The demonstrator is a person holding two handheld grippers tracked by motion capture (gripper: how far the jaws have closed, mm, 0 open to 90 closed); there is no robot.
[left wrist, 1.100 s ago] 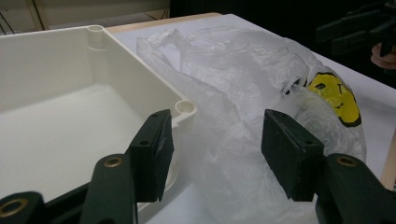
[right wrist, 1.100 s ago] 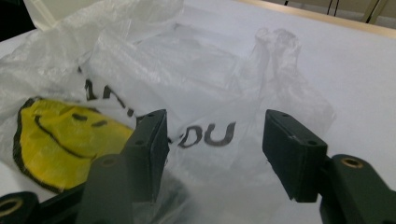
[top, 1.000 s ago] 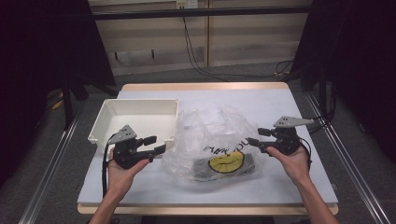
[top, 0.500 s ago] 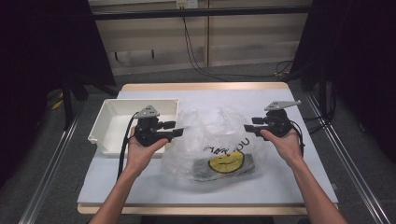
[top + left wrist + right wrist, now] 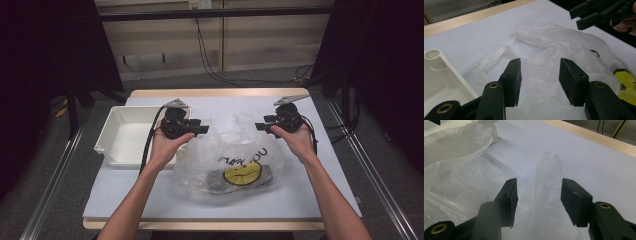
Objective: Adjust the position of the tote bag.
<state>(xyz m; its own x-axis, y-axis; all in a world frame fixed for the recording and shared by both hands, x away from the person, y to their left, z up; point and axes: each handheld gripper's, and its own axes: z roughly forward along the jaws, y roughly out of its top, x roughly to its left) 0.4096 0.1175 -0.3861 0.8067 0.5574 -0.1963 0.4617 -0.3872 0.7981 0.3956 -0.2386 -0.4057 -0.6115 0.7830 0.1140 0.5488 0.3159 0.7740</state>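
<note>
On the white table (image 5: 320, 200), a clear plastic bag (image 5: 227, 160) with a yellow smiley print lies in the middle, something dark inside it, just right of a white bin (image 5: 117, 145). The left gripper (image 5: 202, 129) and right gripper (image 5: 261, 126) hover at the bag's far handles, jaws apart around loose film, gripping nothing; the left jaws have just been closing. Bare tabletop lies beyond the bag to the wooden far edge.

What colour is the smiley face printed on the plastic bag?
Yellow, with black features, on the clear plastic bag; the smiley face shows best in the high view.
</note>
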